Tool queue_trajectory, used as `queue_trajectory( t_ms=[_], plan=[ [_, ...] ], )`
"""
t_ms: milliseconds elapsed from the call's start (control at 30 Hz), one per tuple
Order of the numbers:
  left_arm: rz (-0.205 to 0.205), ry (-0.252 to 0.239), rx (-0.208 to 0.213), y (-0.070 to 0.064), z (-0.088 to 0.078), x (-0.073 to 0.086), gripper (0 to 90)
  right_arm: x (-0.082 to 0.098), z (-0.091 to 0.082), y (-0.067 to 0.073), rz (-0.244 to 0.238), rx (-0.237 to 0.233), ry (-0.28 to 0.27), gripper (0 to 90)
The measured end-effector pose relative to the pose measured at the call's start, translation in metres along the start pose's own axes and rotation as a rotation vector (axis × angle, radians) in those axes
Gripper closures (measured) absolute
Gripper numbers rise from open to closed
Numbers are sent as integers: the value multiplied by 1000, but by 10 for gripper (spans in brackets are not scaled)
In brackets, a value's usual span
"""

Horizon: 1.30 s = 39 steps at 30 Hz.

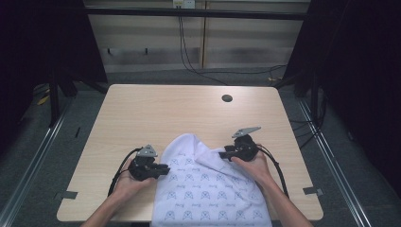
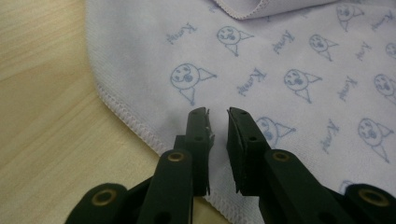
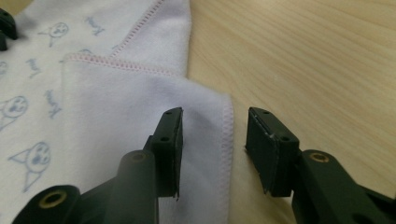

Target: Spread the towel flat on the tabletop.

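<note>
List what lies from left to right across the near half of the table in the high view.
Left claw → white patterned cloth → right claw, at the cloth's folded-over right corner → bare table.

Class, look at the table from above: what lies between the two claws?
The printed white towel, bunched between the left claw and right claw, seen in the high view.

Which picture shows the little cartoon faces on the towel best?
The left gripper view: the faces on the towel are big and sharp there. The high view makes them tiny specks, and the right gripper view catches a few at its left edge.
</note>
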State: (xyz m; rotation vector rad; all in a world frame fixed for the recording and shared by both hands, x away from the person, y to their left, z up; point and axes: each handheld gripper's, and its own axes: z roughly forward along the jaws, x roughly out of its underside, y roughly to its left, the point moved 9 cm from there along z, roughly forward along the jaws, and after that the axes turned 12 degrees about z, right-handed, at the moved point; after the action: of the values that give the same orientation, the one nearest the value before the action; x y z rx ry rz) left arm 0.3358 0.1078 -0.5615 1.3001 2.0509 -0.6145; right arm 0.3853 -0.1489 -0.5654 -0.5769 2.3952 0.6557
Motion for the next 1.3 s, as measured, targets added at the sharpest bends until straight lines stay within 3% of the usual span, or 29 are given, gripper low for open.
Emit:
queue_trajectory(
  t_ms=[33, 100, 133, 200, 233, 400, 500, 533, 600, 733, 867, 933, 1000, 1100, 1133, 1167, 1267, 1300],
  plan=[
    [3, -1, 0, 0, 0, 0, 786, -1, 1, 1, -5, -9, -7, 618],
    [0, -3, -1, 0, -1, 1, 786, -1, 1, 5, -30, 4, -10, 861],
    [-8, -9, 3, -1, -1, 1, 787, -3, -1, 5, -18, -4, -17, 890],
    [-11, -7, 1, 0, -1, 1, 790, -6, -5, 4, -10, -9, -38, 893],
    [-9, -6, 1, 0, -1, 1, 790, -15, -15, -3, 20, -6, -85, 896],
    [-8, -2, -10, 1, -3, 2, 790, -31, -48, -35, 71, 70, -195, 897],
    [-15, 1, -24, 2, -5, 5, 790, -30, -65, -56, 91, 135, -209, 896],
    [-15, 1, -24, 2, -5, 5, 790, -30, -65, -56, 91, 135, -209, 896],
    [-11, -1, -38, 0, -8, 8, 780, -26, -79, -72, 120, 169, -234, 897],
    [-3, -4, -25, -2, -10, 9, 738, -17, -86, -80, 123, 197, -228, 895],
    [-18, -14, -11, -2, -10, 7, 706, -6, -88, -92, 154, 255, -226, 752],
    [-27, -21, -12, 0, -11, 6, 704, -6, -90, -92, 165, 247, -238, 735],
    [-42, -35, -19, 4, -14, 4, 707, -3, -91, -85, 184, 192, -250, 676],
    [-82, -64, -51, 19, -17, 0, 720, 2, -87, -69, 157, 131, -225, 655],
    [-82, -64, -51, 19, -17, 0, 722, 2, -87, -69, 157, 131, -225, 655],
    [-105, -75, -66, 26, -16, -2, 723, 5, -82, -58, 134, 103, -199, 653],
    [-102, -63, -70, 32, -15, -4, 711, 8, -77, -48, 122, 77, -184, 652],
    [-117, -82, -86, 40, -15, -8, 710, 13, -73, -39, 107, 49, -156, 652]
  ],
)
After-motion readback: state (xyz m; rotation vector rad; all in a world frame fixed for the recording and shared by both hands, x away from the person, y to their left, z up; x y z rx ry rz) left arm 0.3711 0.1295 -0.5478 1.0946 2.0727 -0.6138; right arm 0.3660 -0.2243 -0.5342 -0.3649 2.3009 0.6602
